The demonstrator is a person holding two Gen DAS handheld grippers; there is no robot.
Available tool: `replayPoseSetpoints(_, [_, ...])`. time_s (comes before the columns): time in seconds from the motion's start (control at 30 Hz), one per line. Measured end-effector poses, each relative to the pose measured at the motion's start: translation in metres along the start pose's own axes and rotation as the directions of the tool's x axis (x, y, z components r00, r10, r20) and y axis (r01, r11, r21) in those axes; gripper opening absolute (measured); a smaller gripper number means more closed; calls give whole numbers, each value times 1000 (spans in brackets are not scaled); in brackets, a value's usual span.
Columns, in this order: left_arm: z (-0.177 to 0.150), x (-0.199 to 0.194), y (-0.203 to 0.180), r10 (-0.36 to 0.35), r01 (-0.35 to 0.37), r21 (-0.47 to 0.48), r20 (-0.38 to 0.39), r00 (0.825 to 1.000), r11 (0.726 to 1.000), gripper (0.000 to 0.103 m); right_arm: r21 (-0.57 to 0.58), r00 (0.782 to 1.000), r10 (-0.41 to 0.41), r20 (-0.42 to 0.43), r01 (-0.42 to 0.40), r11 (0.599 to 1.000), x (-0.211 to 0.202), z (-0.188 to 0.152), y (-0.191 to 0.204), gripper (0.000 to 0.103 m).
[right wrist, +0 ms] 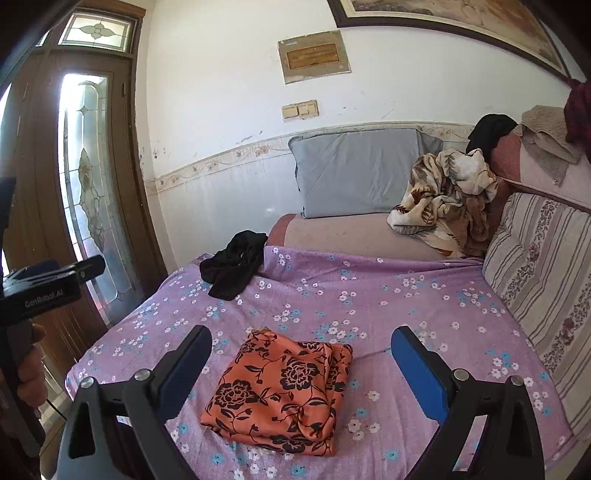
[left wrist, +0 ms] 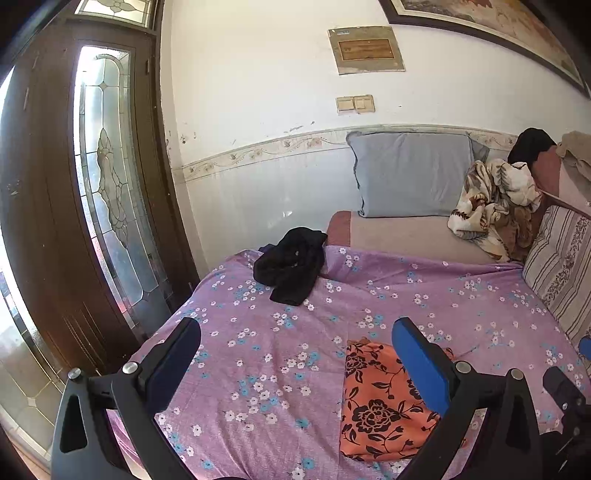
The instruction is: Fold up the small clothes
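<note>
Orange floral garment (right wrist: 280, 391) lies folded on bed sheet (right wrist: 406, 295), between right gripper (right wrist: 301, 354) fingers, apparently untouched. Left gripper (left wrist: 295, 343) jaws apart, empty. Black garment (right wrist: 232, 269) crumpled near far edge.

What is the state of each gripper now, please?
Left gripper: open, holding nothing.
Right gripper: open, holding nothing, above the folded orange floral cloth.

Orange floral garment (left wrist: 384, 402) partly behind a gripper finger, wall picture (right wrist: 461, 22) cut off at top — wall plaque (right wrist: 314, 55) text unreadable
</note>
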State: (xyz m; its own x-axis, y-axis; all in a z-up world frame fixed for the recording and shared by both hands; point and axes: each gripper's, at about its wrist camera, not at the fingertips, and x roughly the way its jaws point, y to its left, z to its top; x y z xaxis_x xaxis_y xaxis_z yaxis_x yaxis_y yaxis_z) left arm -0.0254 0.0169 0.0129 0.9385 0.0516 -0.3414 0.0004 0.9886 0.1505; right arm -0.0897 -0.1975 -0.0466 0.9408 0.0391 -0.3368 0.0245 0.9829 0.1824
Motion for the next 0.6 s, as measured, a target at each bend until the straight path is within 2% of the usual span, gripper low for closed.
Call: replayPoseSetpoints(0.6, [-15,27,18,-23,22,-16,-56,998,1000,103,-88,994,21,-109,-30,996,38,-25,41,99])
